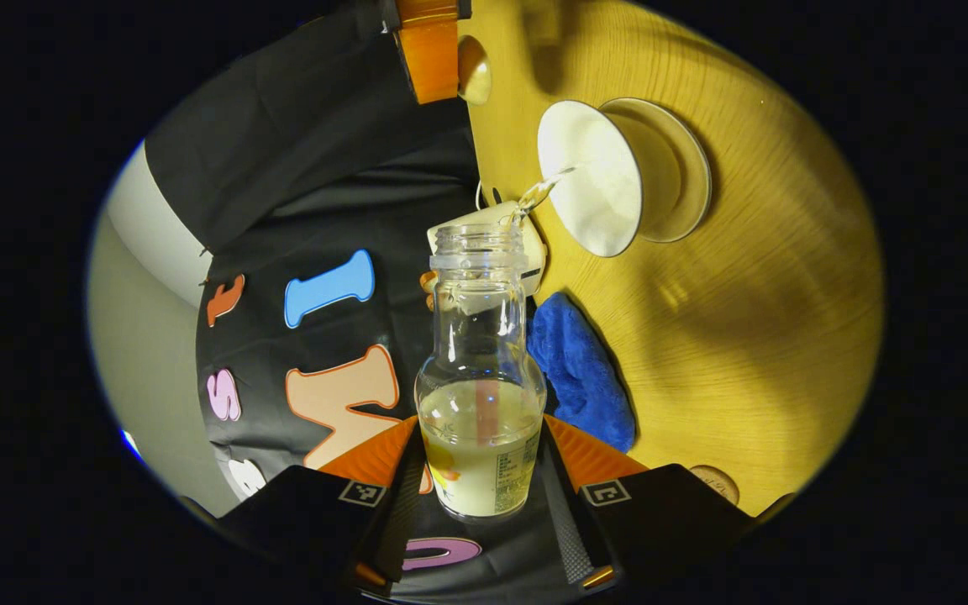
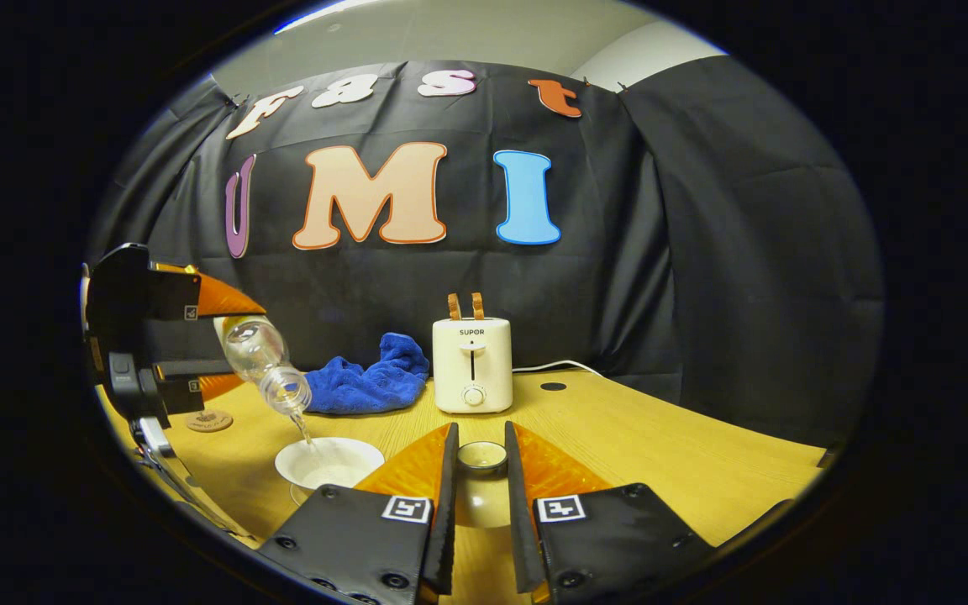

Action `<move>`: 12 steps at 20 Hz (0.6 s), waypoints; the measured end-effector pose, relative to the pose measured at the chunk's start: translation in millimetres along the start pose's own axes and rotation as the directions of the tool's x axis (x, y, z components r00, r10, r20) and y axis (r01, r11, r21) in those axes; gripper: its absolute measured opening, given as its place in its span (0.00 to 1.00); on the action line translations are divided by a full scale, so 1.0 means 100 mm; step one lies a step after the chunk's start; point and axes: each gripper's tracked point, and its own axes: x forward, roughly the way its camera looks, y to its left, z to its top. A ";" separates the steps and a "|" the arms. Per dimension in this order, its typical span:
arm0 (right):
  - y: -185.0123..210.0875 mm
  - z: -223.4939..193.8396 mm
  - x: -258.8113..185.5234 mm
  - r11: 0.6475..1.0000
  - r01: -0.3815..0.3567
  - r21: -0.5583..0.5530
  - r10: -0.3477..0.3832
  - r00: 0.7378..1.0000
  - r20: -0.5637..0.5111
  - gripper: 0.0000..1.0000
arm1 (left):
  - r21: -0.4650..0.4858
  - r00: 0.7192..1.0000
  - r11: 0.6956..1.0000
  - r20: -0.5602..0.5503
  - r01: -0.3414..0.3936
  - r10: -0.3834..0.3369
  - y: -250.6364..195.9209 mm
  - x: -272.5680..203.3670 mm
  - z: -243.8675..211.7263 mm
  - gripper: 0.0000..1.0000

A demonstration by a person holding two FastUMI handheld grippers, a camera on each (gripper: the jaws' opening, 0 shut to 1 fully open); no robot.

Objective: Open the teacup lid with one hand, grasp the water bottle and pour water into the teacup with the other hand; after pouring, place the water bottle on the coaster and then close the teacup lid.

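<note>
The left tool grips a tilted water bottle between both fingers, a thin stream falling from its mouth into the white teacup on the wooden bench. The right tool clamps the cup's lid nearby. A toaster and blue cloth sit behind.

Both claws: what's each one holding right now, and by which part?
Left claw grips the water bottle by its lower body. Right claw holds the teacup lid by its knob.

Left gripper view tilted, close over teacup — right gripper view level, probably lower; both share teacup.
</note>
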 end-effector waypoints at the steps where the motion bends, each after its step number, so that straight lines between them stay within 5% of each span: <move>1: 0.00 0.00 0.00 1.000 0.000 0.000 0.000 1.000 0.000 0.31 | 0.001 1.000 1.000 -0.007 0.001 -0.001 0.00 0.00 -0.02 0.69; 12: -0.01 0.00 0.00 1.000 0.004 0.001 -0.004 1.000 -0.002 0.31 | 0.024 1.000 1.000 0.003 -0.001 0.001 -0.04 0.02 0.03 0.68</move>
